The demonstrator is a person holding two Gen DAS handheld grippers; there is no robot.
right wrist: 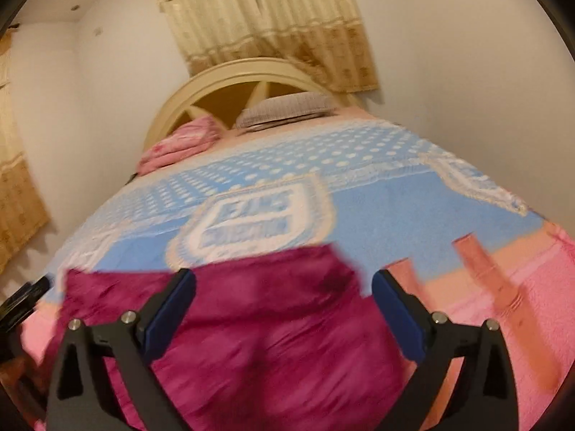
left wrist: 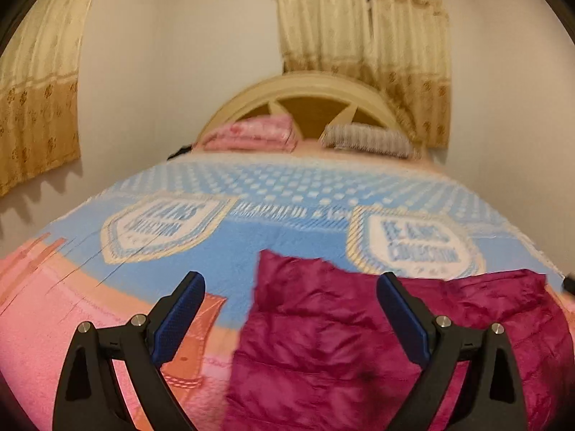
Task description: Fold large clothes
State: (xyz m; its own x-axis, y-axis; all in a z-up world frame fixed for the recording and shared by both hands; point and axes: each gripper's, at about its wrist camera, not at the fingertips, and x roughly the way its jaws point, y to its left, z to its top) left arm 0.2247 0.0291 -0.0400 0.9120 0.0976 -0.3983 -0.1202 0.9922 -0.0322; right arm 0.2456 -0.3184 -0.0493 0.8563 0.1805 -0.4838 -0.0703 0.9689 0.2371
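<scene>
A magenta velvety garment lies flat on the near end of the bed, over the blue and pink blanket. In the left wrist view my left gripper is open and empty above the garment's left part, with the garment's left edge between the fingers. In the right wrist view the same garment fills the lower middle. My right gripper is open and empty over its right part, near its right edge. Both views are blurred.
The blanket covers the bed. A folded pink cloth and a striped grey pillow lie by the arched headboard. Curtains hang behind on white walls. A dark object shows at the left edge.
</scene>
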